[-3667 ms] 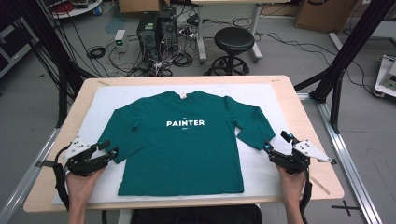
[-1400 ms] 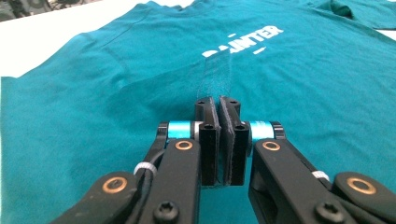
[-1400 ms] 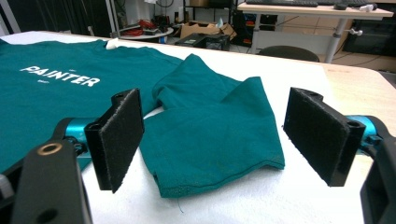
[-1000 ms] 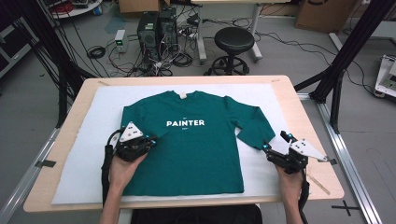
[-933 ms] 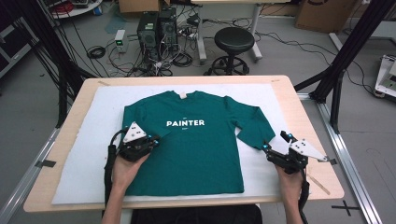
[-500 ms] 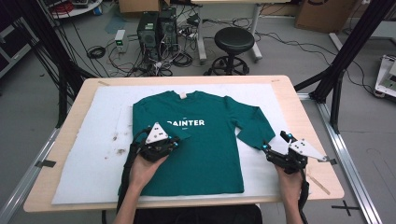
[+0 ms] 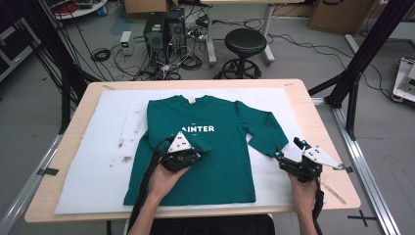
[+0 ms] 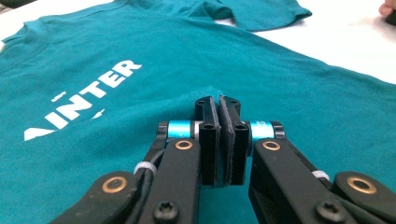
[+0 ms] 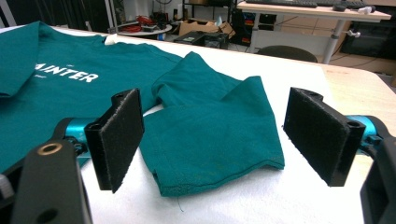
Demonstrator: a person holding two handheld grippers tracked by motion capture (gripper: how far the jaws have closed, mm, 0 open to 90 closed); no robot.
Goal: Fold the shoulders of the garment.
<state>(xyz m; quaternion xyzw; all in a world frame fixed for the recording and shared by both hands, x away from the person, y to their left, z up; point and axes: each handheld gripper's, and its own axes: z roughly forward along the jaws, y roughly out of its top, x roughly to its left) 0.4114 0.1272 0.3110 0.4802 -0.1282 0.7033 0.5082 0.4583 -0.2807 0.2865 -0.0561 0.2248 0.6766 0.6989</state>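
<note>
As my left gripper [image 7: 195, 155] carried the shirt's left edge across, the green T-shirt [image 7: 222, 166] lost its spread-out left sleeve, which now lay folded in over the chest and covered the first letter of the white lettering [image 7: 197, 129]. In the left gripper view my jaws stood pressed together with a ridge of green cloth running into them, so I judged them clamped on the fabric, though the pinch itself was partly hidden. A short while before, that gripper had sat out at the left edge of the white mat [image 7: 93, 147]; now it was over the middle of the shirt. My right gripper [image 7: 288, 157] had not moved: its jaws stood wide apart just short of the right sleeve [image 9: 219, 135], which lay flat on the mat. I took the left fold as nearly done and the right sleeve as next.
</note>
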